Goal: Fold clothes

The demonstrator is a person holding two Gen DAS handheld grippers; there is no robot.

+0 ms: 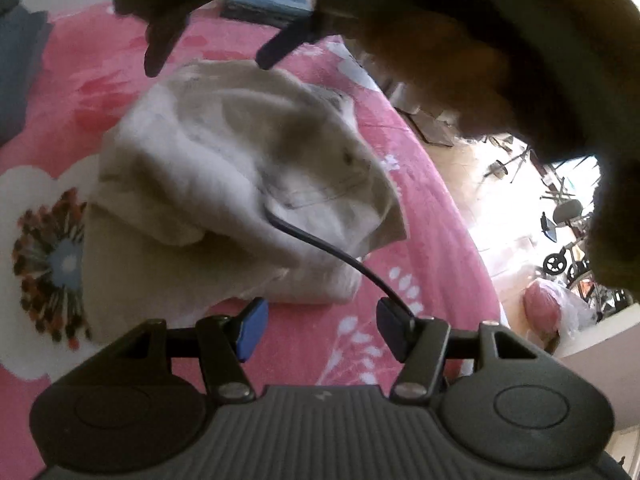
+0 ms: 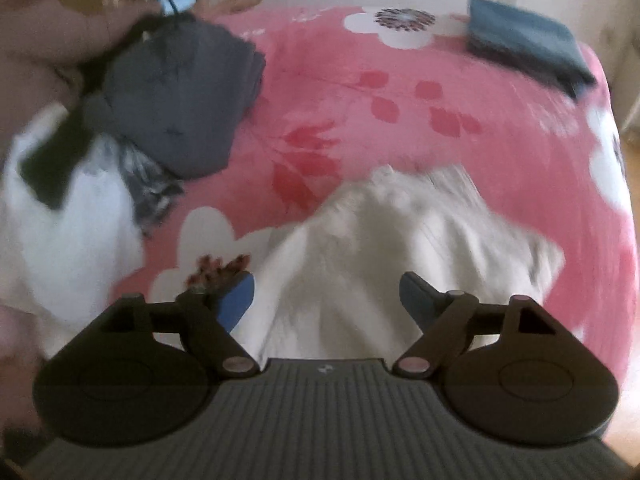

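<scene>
While both my left tongs (image 1: 322, 330) and right tongs (image 2: 327, 300) stand released, I should grip the cream garment (image 1: 240, 184) ahead by its edges.

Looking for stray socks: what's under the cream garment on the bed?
The cream garment lies bunched directly on the pink floral bedspread. A black cable crosses its top. Anything beneath its folds is hidden.

1. The left gripper (image 1: 318, 326) sits at the bottom centre, its blue-padded fingers (image 1: 252, 330) spread apart with nothing between them.
2. A crumpled beige garment (image 1: 224, 184) lies mid-frame on a pink floral bedspread (image 1: 420, 184).
3. A thin black cable (image 1: 332, 252) crosses the garment's lower right part.
4. A folded blue cloth (image 1: 264, 2) rests at the upper centre.
</scene>
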